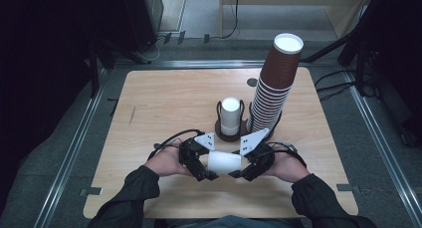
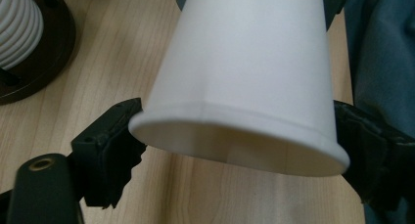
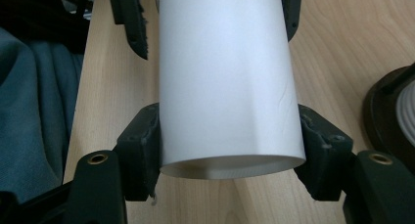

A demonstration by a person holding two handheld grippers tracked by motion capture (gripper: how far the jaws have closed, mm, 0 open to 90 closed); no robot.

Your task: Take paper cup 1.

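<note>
My right gripper (image 3: 230, 150) had its two black jaws set against opposite sides of the white cup (image 3: 225, 77), near its narrow base end. The pads lay flush on the paper wall, so I took it as a real grip. The cup lay on its side, bridging the gap between my two grippers and close above the table (image 1: 159, 103). I could not tell whether it touched the wood.

My left gripper (image 2: 235, 145) faced the right one from the cup's other end, jaws spread wide either side of the rolled rim. One pad seemed to meet the lip and the other sat just beside it. Whether they were pressing or merely flanking the rim, I could not say.

I judged this to be a handover, with the cup passing between the grippers and the right one carrying the load.

Just beyond both grippers stood the black holder (image 1: 222, 133) with a white stack (image 1: 230, 113) of ribbed cups in it. The tall brown stack (image 1: 274, 83) leaned beyond the right gripper, close beside the holder.

Next, as I saw it, the left jaws needed to clear the rim. The right would then have to turn the cup upright and steer it over the white stack without nudging the brown one.
</note>
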